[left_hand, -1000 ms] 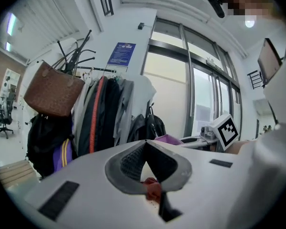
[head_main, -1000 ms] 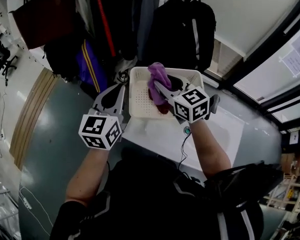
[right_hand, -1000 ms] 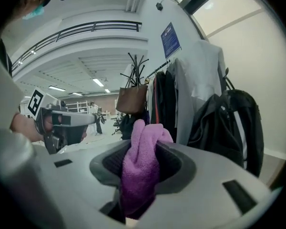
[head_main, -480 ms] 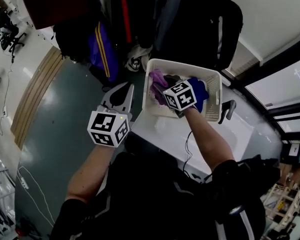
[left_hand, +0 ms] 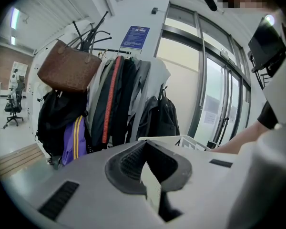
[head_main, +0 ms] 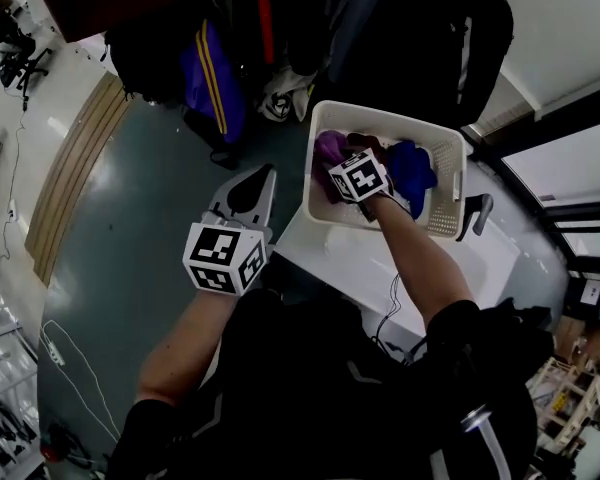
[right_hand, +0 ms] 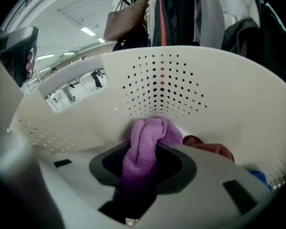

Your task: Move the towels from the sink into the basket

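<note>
The right forearm reaches out toward 1 o'clock in the head view. Its wrist is bent steeply down so that the right tongs dip inside the white perforated plastic basket. These tongs are clenched on a purple terry-cloth towel. The soft, looped fabric is bunched into a thick fold between the dark pads and bulges out past the tips toward the basket's dotted wall. The towel hangs low in the basket, at its 9 o'clock side in the head view. A blue towel is crumpled at the 3 o'clock side, and a reddish-brown cloth lies just beside the purple one.

The left arm is bent at the elbow, with the hand at about 9 o'clock of the basket and well clear of its rim. The left tongs point nearly level, their ribbed dark pads pressed together with nothing between them.

The basket is rectangular with rounded corners and rests on a smooth white desk. Beyond it, at 12 o'clock, hang dark coats and a brown leather bag.
</note>
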{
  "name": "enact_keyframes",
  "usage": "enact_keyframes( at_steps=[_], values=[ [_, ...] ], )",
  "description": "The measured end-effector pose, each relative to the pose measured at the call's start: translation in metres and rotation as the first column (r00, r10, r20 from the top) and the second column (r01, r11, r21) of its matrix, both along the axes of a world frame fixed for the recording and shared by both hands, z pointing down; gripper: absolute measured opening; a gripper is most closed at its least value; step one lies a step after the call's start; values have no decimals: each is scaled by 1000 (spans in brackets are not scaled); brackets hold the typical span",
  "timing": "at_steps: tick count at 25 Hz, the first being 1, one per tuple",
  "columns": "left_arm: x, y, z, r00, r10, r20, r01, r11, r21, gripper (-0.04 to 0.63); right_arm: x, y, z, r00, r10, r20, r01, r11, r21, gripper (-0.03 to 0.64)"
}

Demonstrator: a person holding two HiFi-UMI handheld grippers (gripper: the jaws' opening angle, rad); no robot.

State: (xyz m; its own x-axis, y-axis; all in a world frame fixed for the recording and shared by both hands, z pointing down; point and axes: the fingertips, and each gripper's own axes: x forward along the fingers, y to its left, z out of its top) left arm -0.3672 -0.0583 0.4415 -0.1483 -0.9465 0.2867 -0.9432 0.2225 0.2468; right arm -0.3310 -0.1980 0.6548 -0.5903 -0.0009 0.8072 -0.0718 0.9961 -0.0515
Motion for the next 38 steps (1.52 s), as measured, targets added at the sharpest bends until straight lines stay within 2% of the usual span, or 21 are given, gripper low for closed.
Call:
enact_keyframes(
  at_steps=[8, 11, 13, 16, 23, 27, 30, 35, 38],
  values=[
    [-4, 9, 8, 1000, 18, -24, -18, 1000, -4, 6, -1, -1, 7, 1000, 14, -11, -14, 1000, 3, 163],
    [-5, 11, 4, 999, 42, -24, -42, 999, 5, 6, -1, -3, 2, 999, 51, -7, -51, 999, -15, 212],
    [-8, 15, -1, 999, 44, -25, -43, 999, 16, 6, -3, 0, -7, 999, 41, 5, -41, 999, -14, 262],
    [-11, 14, -9, 998, 58, -22, -57, 998, 40, 6, -4, 2, -35, 998, 26, 52, -27, 999, 18, 278],
    [-3, -2, -27, 989, 147, 1, -147, 985, 87, 6, 11, -8, -114, 978, 86, 191, -106, 990, 98, 265],
    [6, -17, -46, 976, 215, 30, -217, 968, 125, 6, 31, -17, -167, 921, 197, 336, -237, 968, 83, 204],
    [23, -32, -63, 956, 288, 62, -294, 943, 154, 6, 57, -24, -200, 866, 275, 418, -339, 937, 85, 173],
    [55, -46, -76, 909, 409, 79, -416, 891, 180, 6, 121, -35, -233, 747, 433, 504, -525, 850, 48, 49],
    [72, -53, -77, 883, 463, 83, -470, 864, 180, 6, 157, -38, -242, 681, 500, 535, -603, 797, 24, 34]
  ],
)
